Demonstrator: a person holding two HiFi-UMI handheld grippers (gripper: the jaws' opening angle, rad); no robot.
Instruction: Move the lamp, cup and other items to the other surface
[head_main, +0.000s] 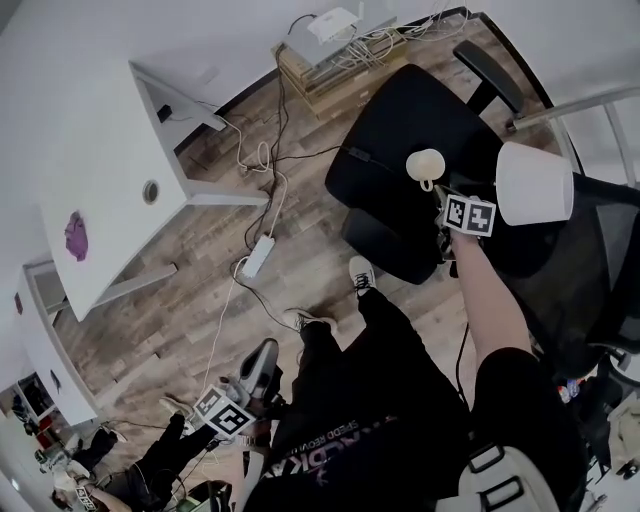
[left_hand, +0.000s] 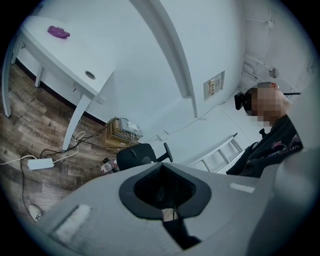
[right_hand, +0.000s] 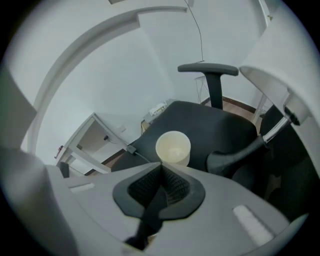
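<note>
On the black office chair (head_main: 400, 130), a cream cup (right_hand: 173, 147) stands just beyond the right tongs (right_hand: 161, 169), pressed together empty; the left tongs (left_hand: 162, 170) likewise.

Cup (head_main: 425, 162): small, cream, empty, with one loop handle. It stands upright with its mouth up on the black chair seat (head_main: 400, 115), near the seat's edge closest to the person.

Lamp (head_main: 534, 183): white drum shade on a dark bent neck with a black foot. It stands on the same seat just beside the cup, not touching it, on the backrest side.

Purple item (head_main: 76, 235): small and soft-looking, its kind unclear. It lies flat on the white table (head_main: 110, 150), close to one edge.
</note>
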